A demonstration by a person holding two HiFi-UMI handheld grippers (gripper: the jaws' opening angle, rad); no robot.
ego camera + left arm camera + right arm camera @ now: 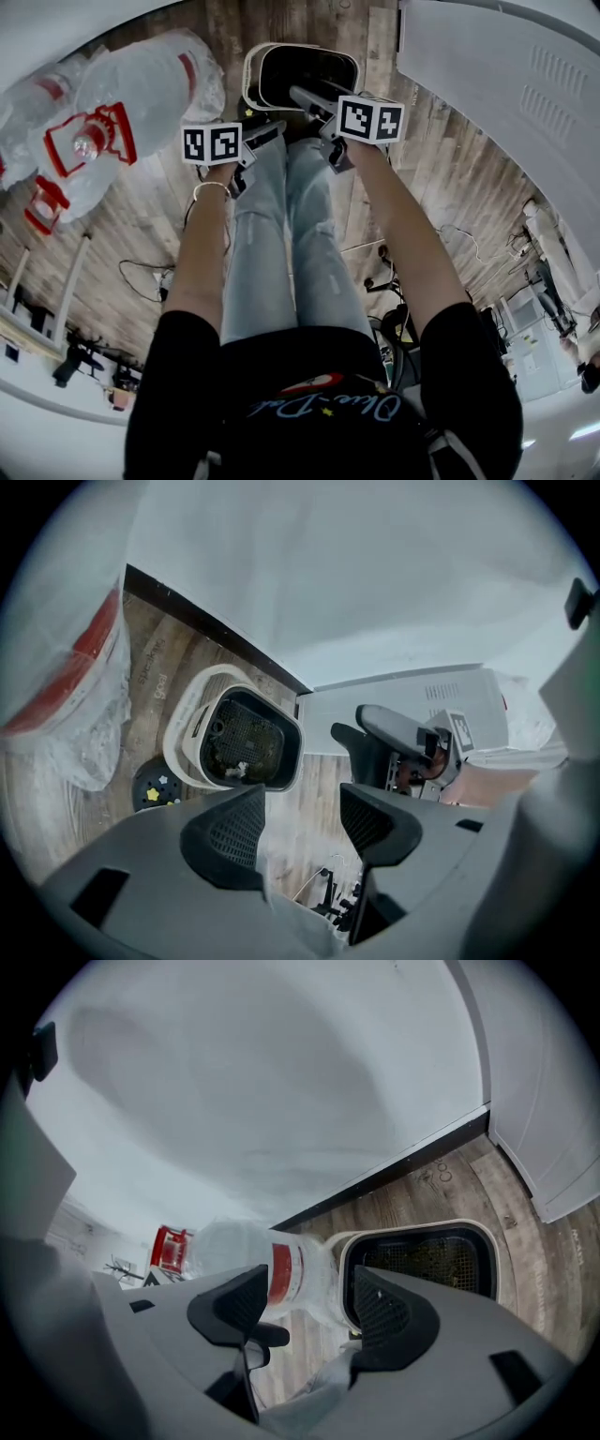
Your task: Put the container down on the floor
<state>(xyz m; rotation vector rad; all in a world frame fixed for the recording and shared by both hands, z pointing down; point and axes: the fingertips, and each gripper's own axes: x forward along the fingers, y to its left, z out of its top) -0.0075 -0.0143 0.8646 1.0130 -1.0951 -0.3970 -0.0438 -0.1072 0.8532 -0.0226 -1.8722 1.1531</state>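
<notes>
While the left hand-held gripper (300, 827) and right hand-held gripper (311, 1312) gape empty, the white-rimmed, dark-meshed container (302, 77) sits on the floor (441, 169) at twelve o'clock; bagged bottles (141, 103) crowd ten o'clock, bare boards at two.

Cream container (183, 738), black inside; grey-brown wood-grain floor (441, 159)

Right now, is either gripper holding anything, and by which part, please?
Nothing is held: left gripper and right gripper are open, clear of the container.
</notes>
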